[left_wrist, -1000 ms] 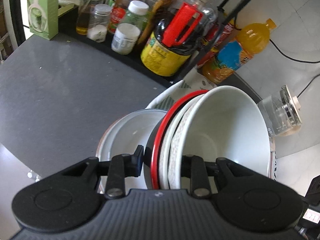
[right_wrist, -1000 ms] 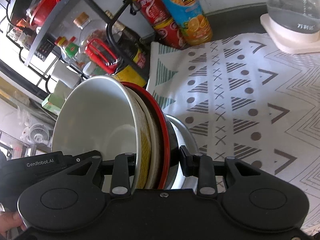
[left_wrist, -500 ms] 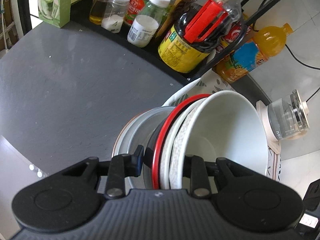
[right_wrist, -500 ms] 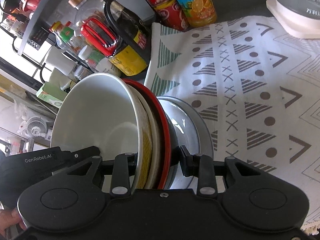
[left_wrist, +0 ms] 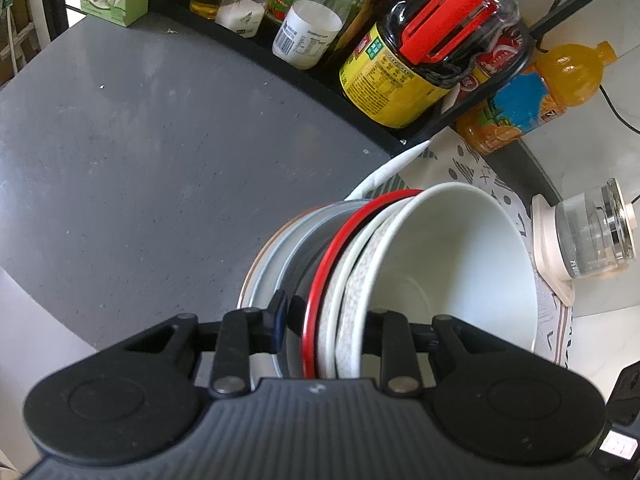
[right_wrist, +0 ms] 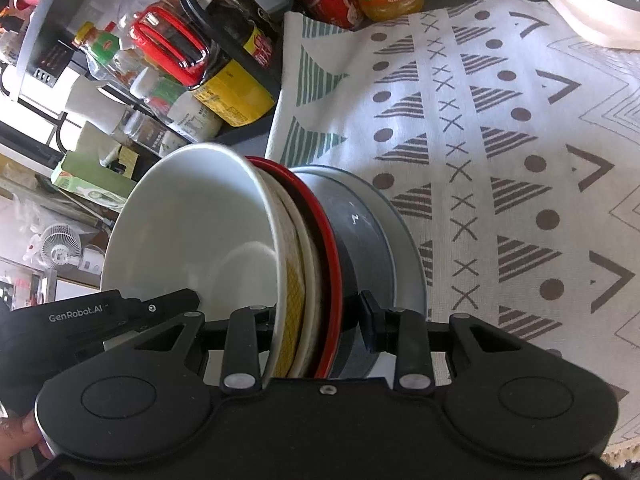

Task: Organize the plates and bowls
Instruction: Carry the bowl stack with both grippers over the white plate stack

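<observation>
The left hand-held gripper (left_wrist: 324, 316) and the right hand-held gripper (right_wrist: 316, 312) are each clamping the tilted stack of bowls and plates (right_wrist: 248, 240) over the patterned cloth (right_wrist: 500, 128), so both should be squeezing evenly while levelling it.

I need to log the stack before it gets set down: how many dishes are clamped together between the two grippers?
5 visible, nested: white bowl innermost, patterned bowl, cream dish, red-rimmed black bowl, grey plate outermost. More may be hidden between them.
</observation>
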